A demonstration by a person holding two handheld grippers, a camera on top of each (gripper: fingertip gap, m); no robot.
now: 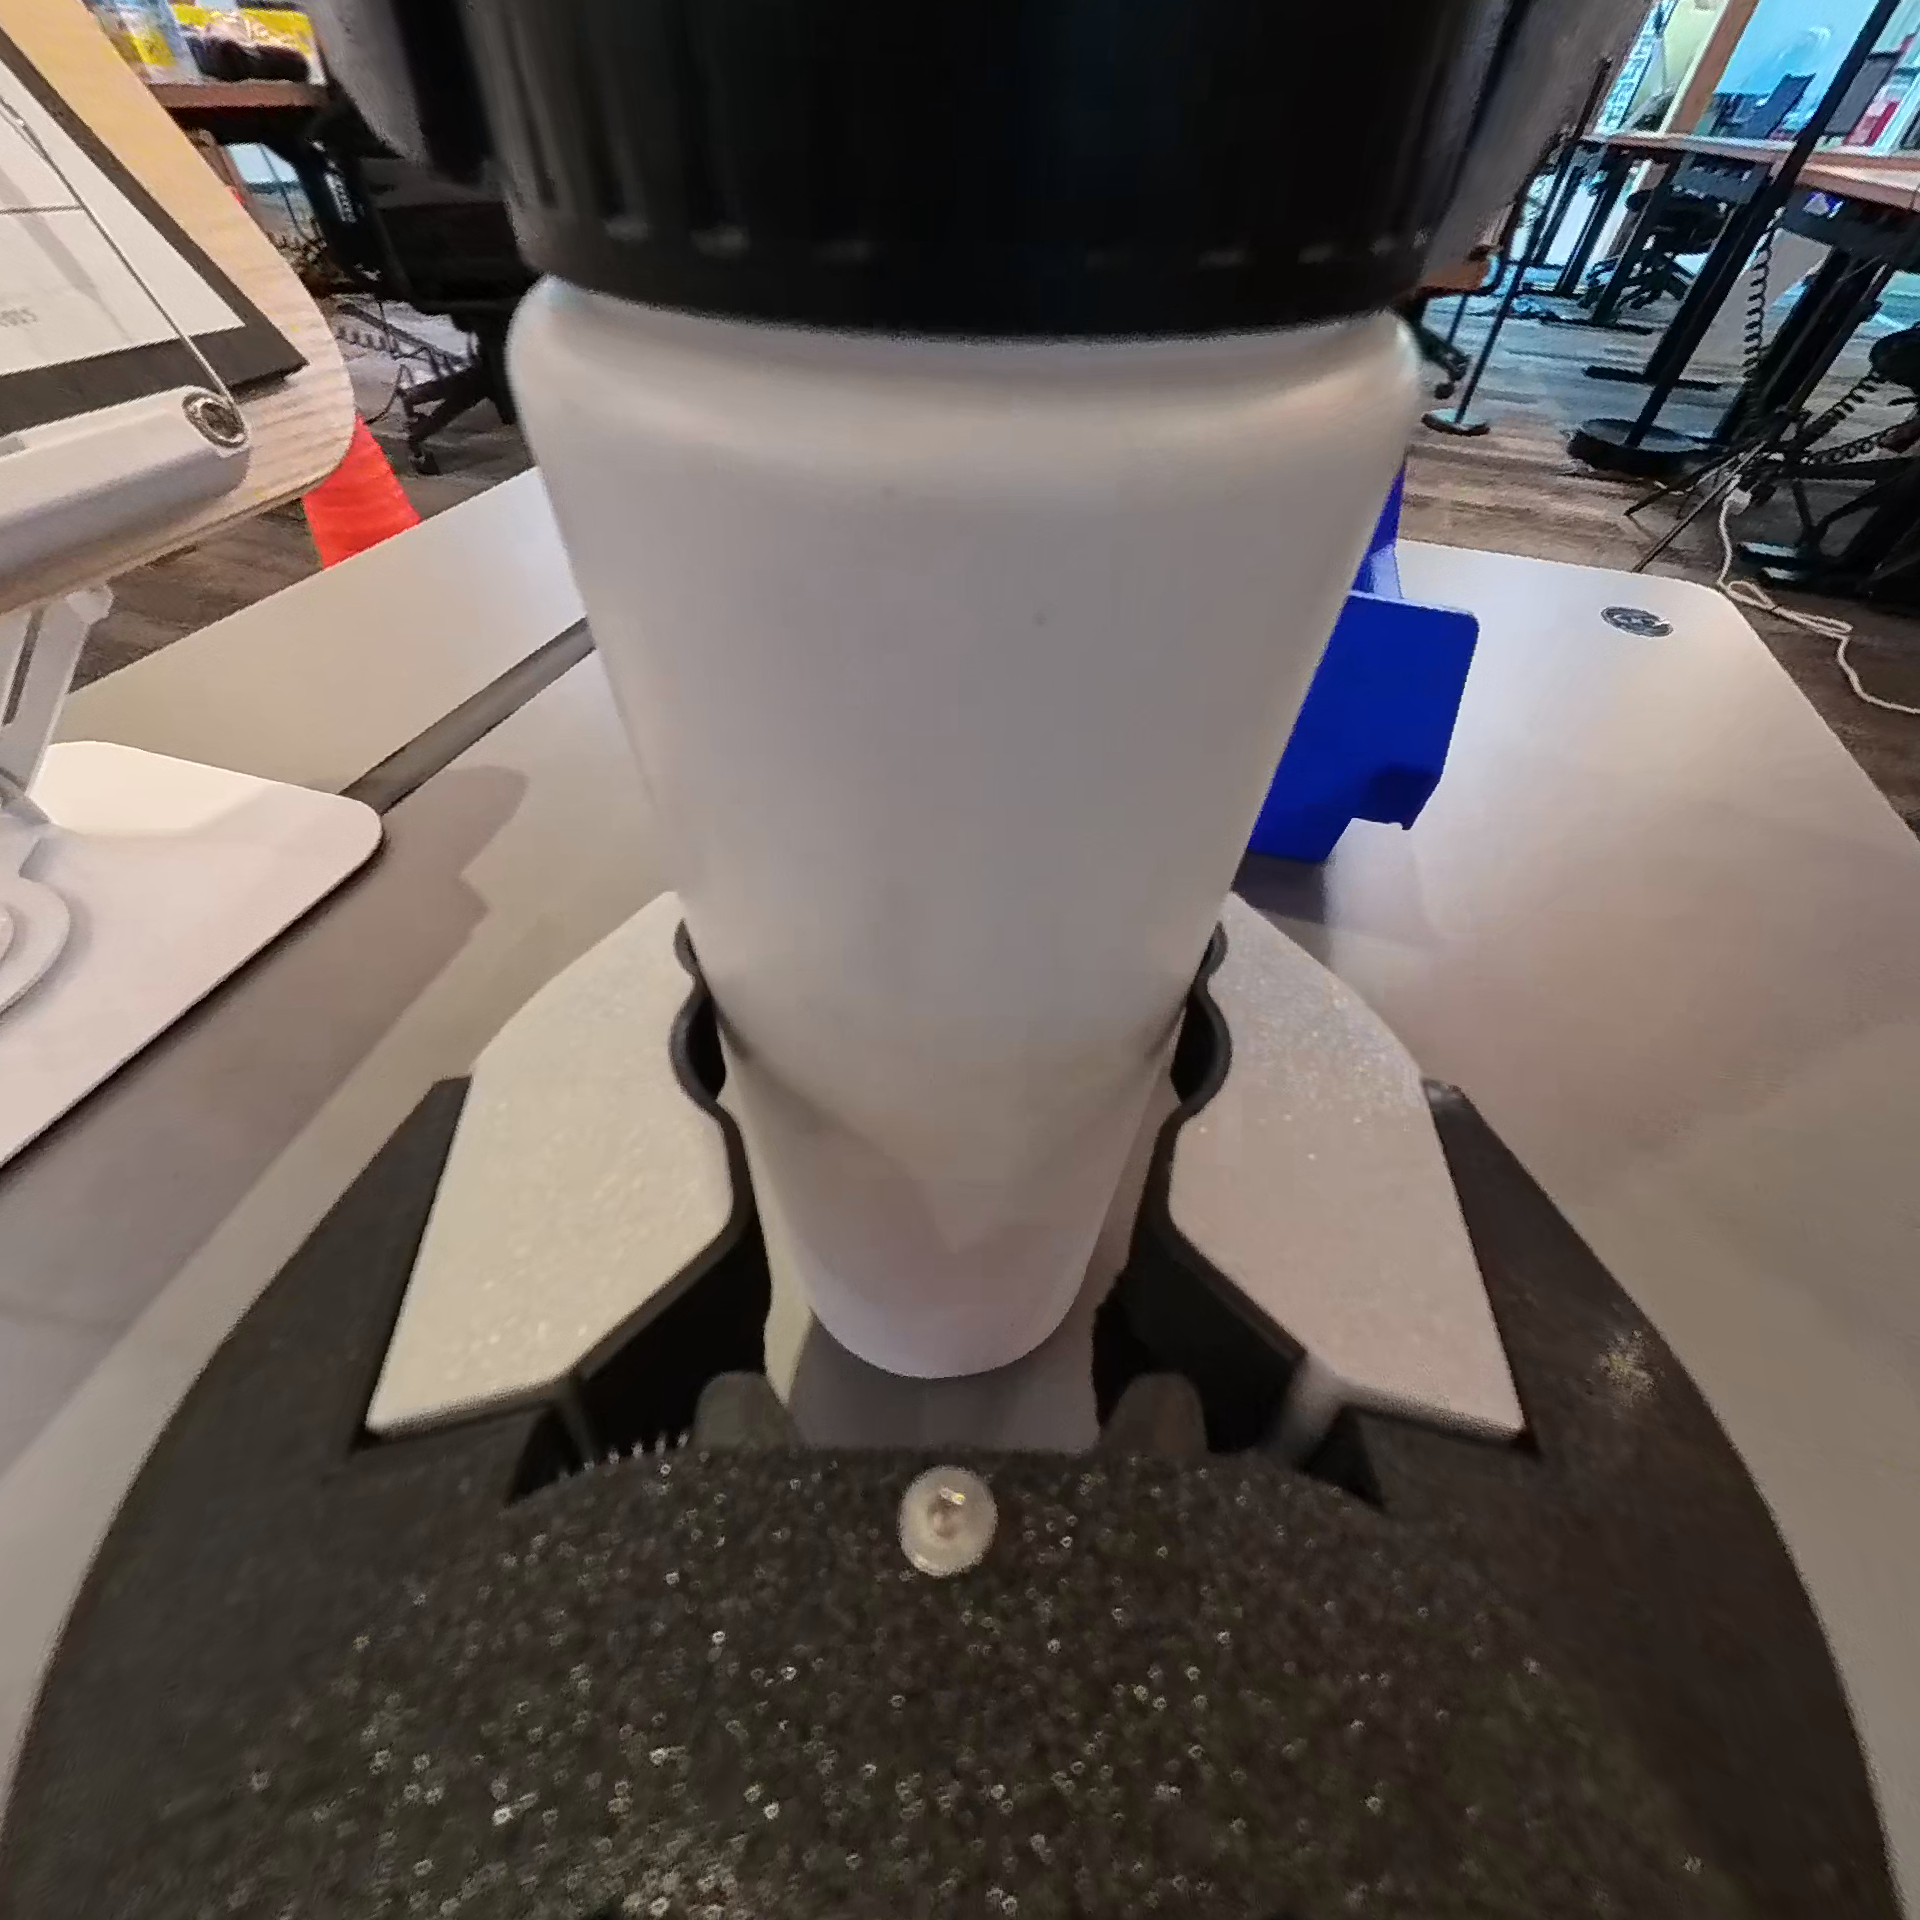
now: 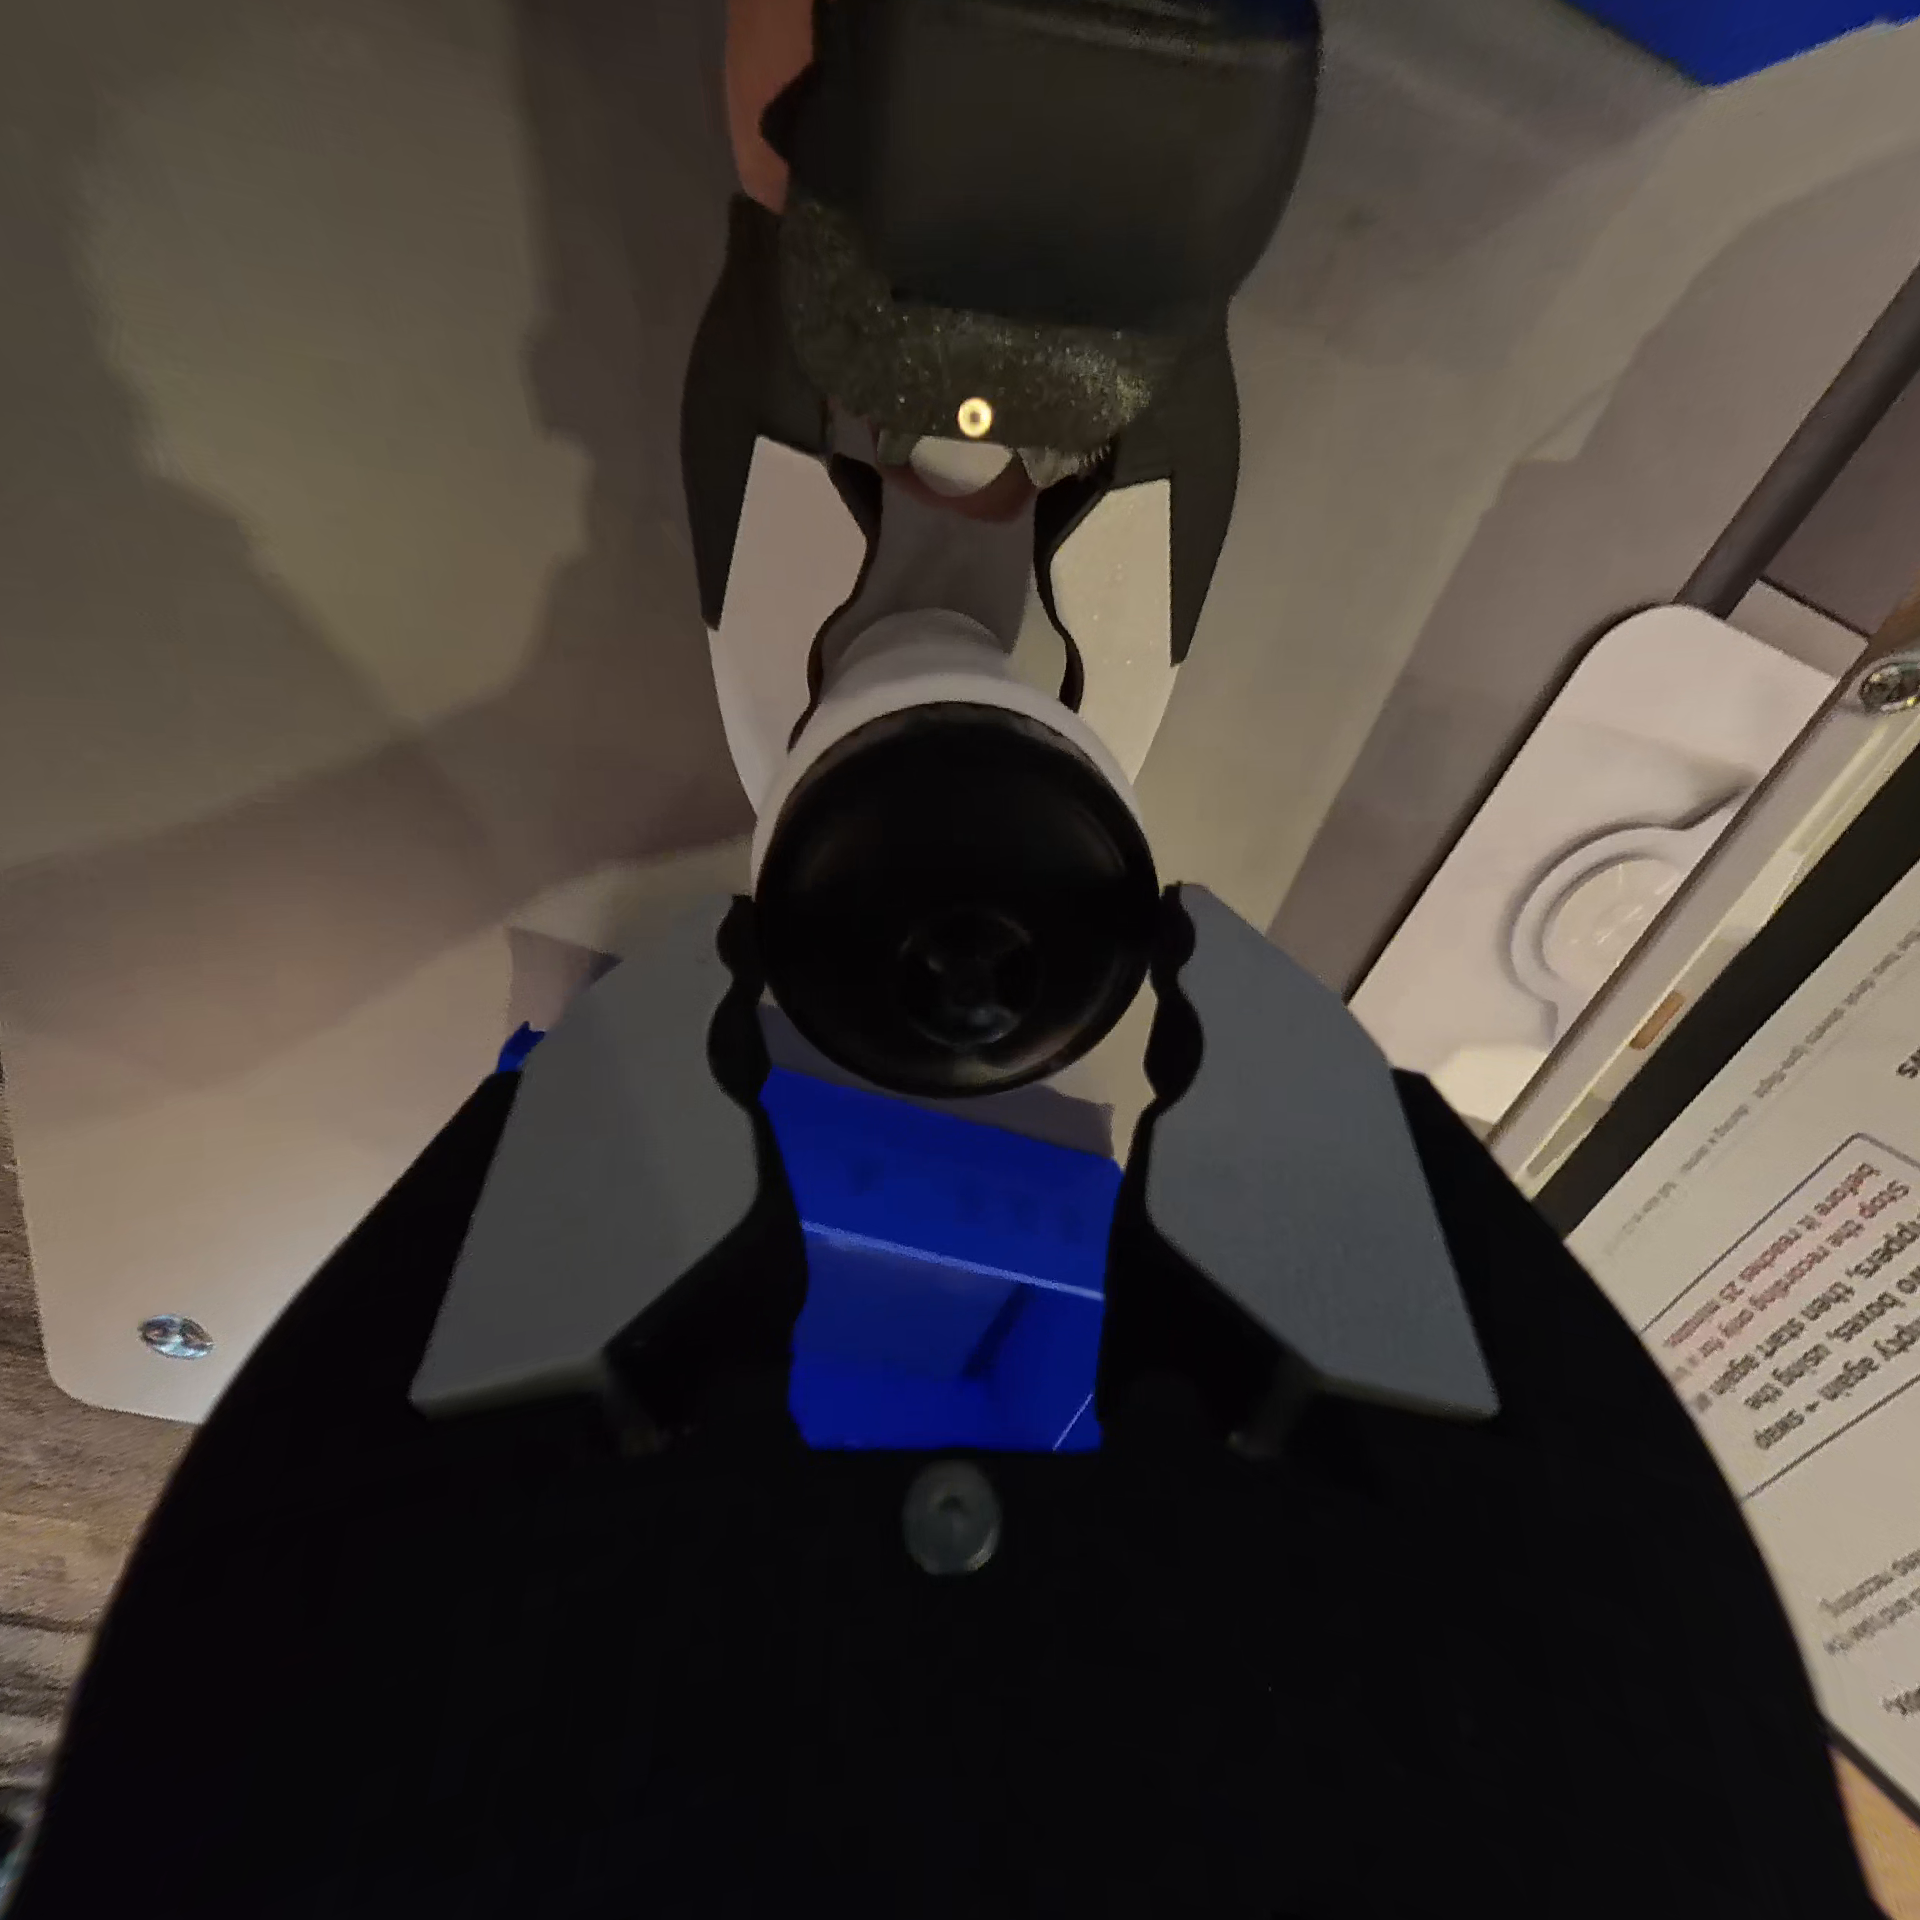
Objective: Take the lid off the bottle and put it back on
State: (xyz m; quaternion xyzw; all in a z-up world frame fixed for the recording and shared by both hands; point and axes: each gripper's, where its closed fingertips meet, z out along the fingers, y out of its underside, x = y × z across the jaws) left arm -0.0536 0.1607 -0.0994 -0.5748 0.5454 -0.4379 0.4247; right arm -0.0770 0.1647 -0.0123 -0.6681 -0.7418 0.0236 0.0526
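Observation:
A white bottle [image 1: 966, 727] with a black ribbed lid [image 1: 966, 156] stands upright between my left gripper's [image 1: 951, 1018] fingers. Both pads press on the lower body of the bottle. In the right wrist view I look down on the lid [image 2: 956, 904]. My right gripper [image 2: 956, 966] has a fingertip [image 2: 740, 966] on each side of the lid, against its rim. The left gripper also shows in that view [image 2: 945, 665], clamped on the white bottle body [image 2: 914, 649] below the lid. The lid sits on the bottle.
A blue bin [image 1: 1371, 727] stands on the grey table [image 1: 1610, 883] just behind the bottle and shows under my right gripper [image 2: 935, 1299]. A white screen stand [image 1: 187, 852] with a tilted screen [image 1: 104, 312] is at the left. Chairs and desks stand beyond the table.

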